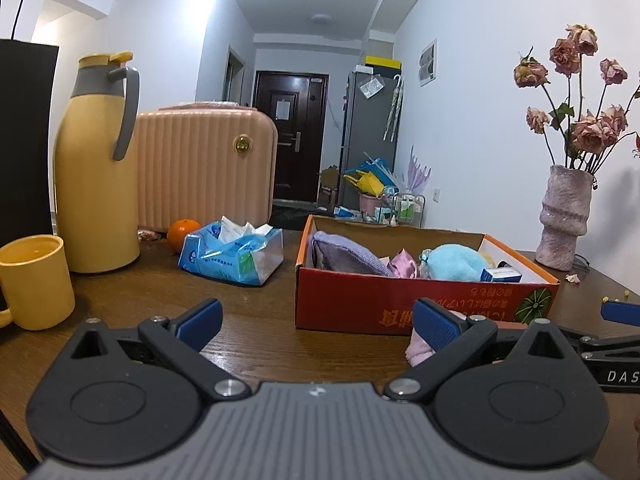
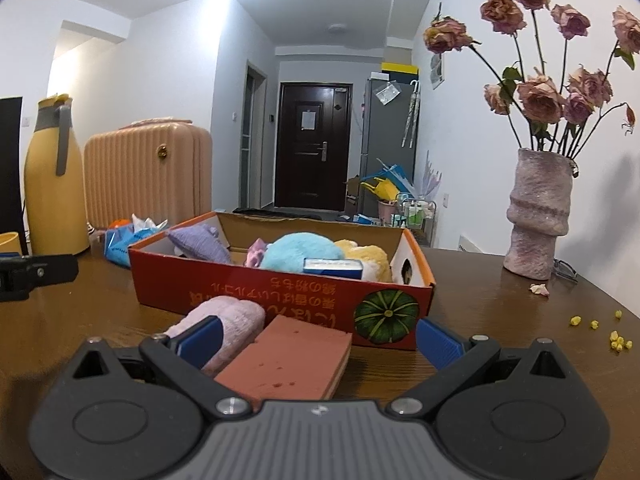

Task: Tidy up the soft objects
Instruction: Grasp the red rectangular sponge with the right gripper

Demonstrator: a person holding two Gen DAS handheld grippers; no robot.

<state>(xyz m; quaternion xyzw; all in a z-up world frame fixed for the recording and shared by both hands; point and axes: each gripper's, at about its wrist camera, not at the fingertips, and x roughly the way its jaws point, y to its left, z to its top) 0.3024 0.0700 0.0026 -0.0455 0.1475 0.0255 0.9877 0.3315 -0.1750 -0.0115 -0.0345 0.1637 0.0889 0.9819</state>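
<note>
Now our two grippers (image 1: pixel 316 322) (image 2: pixel 318 338) wide open, pink sponge (image 2: pixel 286 358) flat, long side toward the box (image 2: pixel 280 284).

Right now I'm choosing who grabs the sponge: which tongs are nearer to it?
Right. The right tongs are open with the sponge between their fingers. The left tongs are open over bare table, off to the sponge's left.

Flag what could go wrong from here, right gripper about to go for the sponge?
1. The pink sponge lies against the rolled pink cloth; the open right gripper might catch both.
2. The red box stands right behind, so pushing forward could shove it.
3. The box already holds a blue plush and more; added items may spill over.
</note>
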